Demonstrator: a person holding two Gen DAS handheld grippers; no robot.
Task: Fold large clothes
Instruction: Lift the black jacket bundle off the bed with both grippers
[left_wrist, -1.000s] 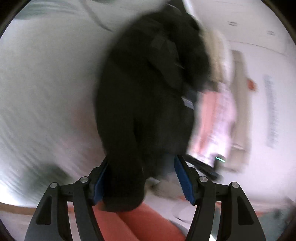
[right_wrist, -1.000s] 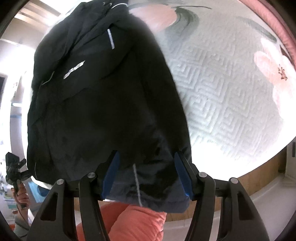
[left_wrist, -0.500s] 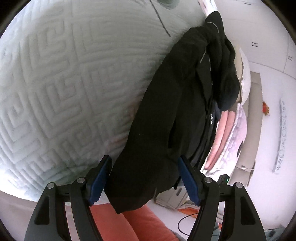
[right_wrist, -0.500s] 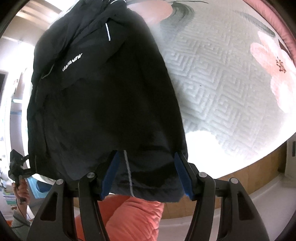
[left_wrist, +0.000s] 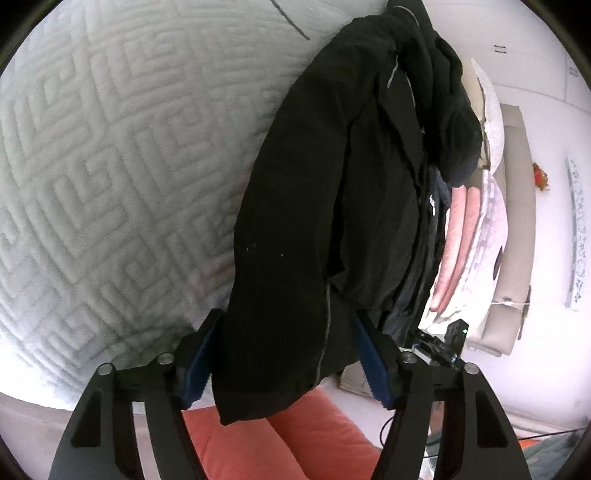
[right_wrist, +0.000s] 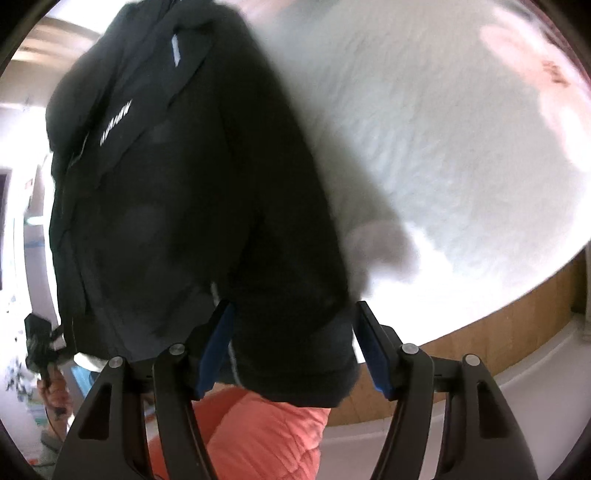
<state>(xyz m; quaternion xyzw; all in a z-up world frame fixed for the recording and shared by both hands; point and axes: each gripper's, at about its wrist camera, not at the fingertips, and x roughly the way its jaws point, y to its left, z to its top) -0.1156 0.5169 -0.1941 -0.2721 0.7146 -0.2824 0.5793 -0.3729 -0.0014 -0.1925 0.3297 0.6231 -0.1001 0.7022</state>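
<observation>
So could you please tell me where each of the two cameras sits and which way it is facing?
Left wrist: sits on the left tongs, looking along them at the black jacket over the white quilted bedspread; both blue pads and orange-clad legs show.
Right wrist: sits on the right tongs, facing the jacket's printed side, blurred; the pads and the other tongs, far left, show.
Shared: the same jacket, the bedspread, the orange legs.

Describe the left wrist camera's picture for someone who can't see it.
A black jacket hangs bunched between the two blue-padded fingers of the left hand-held gripper, over a white quilted bedspread. Orange fabric shows below, and pink and white bedding to the right.
</observation>
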